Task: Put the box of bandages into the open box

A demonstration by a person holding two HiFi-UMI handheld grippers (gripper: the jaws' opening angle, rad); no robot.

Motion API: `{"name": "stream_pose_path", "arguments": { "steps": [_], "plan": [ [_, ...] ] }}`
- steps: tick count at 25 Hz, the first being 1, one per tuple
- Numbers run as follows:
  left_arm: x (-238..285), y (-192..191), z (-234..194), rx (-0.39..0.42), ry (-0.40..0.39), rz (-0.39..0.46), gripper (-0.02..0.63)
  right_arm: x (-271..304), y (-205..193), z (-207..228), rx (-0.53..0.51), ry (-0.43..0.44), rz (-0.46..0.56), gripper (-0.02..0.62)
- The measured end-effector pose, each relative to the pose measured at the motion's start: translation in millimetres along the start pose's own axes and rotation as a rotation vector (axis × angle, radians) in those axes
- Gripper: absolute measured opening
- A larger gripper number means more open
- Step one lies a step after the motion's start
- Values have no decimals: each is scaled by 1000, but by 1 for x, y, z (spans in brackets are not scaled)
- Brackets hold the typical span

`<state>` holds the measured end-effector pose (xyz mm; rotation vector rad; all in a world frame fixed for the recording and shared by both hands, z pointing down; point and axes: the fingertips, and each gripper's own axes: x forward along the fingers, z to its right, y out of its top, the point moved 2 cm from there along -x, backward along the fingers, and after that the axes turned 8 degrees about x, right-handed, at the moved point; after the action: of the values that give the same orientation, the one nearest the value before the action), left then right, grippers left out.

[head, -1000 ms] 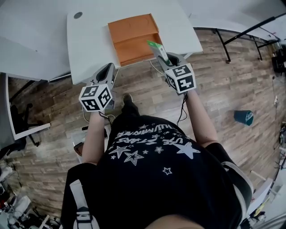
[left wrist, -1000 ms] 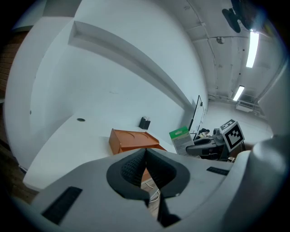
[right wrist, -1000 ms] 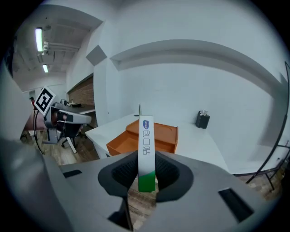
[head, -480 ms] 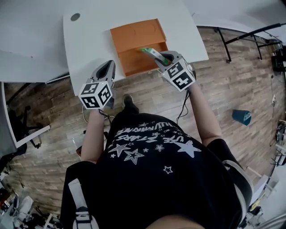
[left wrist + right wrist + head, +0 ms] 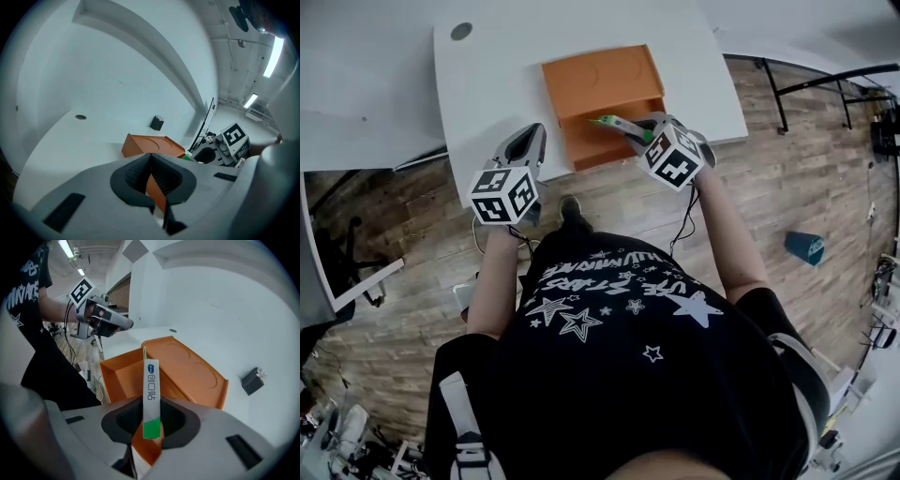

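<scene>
The orange open box [image 5: 602,101] lies on the white table [image 5: 487,80], its lid folded back and its tray toward the near edge. My right gripper [image 5: 632,131] is shut on the box of bandages [image 5: 613,124], a slim white carton with a green end, held over the tray. In the right gripper view the carton [image 5: 151,390] stands upright between the pads [image 5: 151,420], above the orange tray [image 5: 123,376]. My left gripper [image 5: 526,139] hovers at the table's near edge, left of the orange box, shut and empty [image 5: 150,161].
A small dark object [image 5: 253,380] sits on the table beyond the box lid. A round cable hole [image 5: 461,31] is at the table's far left. On the wooden floor to the right lies a blue thing [image 5: 811,246]. Table legs [image 5: 787,84] stand at the right.
My right gripper has swung left and lower, carrying the bandage box from beside the orange box to over its tray. The left gripper has barely moved.
</scene>
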<state>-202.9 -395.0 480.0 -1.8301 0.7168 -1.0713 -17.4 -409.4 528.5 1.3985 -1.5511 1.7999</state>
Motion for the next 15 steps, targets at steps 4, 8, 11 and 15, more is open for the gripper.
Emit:
{"name": "stream_pose_path", "arguments": {
  "steps": [4, 8, 11, 15],
  "plan": [
    [5, 0, 0, 3, -16, -7, 20, 10, -4, -5, -40, 23, -53, 112],
    [12, -6, -10, -7, -37, -28, 20, 24, 5, -3, -60, 37, -92, 112],
    [16, -6, -14, -17, -43, -35, 20, 28, 12, -1, -71, 41, -99, 112],
    [18, -3, -17, -16, -49, -34, 20, 32, 16, -3, -68, 38, -104, 114]
  ]
}}
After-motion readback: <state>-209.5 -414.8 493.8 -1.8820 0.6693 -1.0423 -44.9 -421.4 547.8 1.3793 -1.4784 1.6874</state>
